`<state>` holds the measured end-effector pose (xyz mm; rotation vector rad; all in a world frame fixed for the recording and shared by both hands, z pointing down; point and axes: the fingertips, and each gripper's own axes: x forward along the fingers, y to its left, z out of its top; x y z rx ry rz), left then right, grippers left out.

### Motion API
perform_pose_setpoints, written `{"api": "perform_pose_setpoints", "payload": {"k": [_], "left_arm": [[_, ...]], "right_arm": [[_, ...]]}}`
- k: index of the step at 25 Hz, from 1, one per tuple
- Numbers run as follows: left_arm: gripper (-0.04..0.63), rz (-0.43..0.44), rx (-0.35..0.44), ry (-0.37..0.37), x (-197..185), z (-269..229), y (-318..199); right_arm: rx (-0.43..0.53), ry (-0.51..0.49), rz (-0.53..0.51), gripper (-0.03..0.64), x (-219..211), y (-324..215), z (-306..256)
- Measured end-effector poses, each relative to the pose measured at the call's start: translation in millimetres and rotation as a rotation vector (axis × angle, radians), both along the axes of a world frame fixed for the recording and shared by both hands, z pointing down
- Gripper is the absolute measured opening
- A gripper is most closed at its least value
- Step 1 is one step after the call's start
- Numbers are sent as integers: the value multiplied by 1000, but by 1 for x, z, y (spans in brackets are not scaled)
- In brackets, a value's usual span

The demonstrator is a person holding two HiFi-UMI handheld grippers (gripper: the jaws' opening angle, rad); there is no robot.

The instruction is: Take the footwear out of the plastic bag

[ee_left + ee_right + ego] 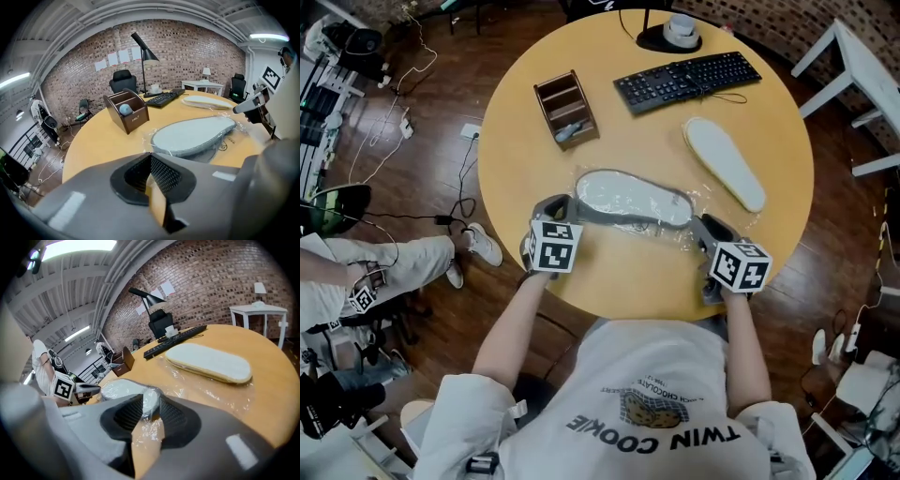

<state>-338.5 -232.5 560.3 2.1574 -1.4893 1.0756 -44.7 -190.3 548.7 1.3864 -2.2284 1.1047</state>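
One bagged slipper (633, 199) pokes between right gripper (150, 405) jaws, seemingly parted.

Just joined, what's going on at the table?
A person works a gripper in each hand at a grey slipper still inside its clear plastic bag on the round table. The right gripper holds its jaws apart over the bag's film; the left gripper sits at the other end, jaws nearly together. A second slipper lies bare nearby.

Round wooden bench (623, 267), brown divided box (566, 110) far left, black keyboard (687, 81) and lamp base (669, 36) beyond, white footwear (724, 162) at right; grey footwear (630, 197) inside plastic bag (705, 208) near front
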Motion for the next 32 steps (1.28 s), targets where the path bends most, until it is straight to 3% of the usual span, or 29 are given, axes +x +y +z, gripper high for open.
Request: {"api": "perform_pose_setpoints", "payload": {"k": [6,13,22,27,32], "left_arm": [[3,45,-44,-27,-3,20,-1],[3,69,-74,-65,-2,30,-2],[3,99,-80,-90,0,32,-4],[3,104,-82,-98,1,34,-4],[3,106,-84,-94,1,35,-7]], "right_arm": [[-73,-188,65,97,20,6,11],[-123,-256,53,97,27,7,18],[-178,-220,-52,97,25,8,26],[-182,-325,-70,97,11,3,17],[-215,-432,-20,97,10,-4,16]]}}
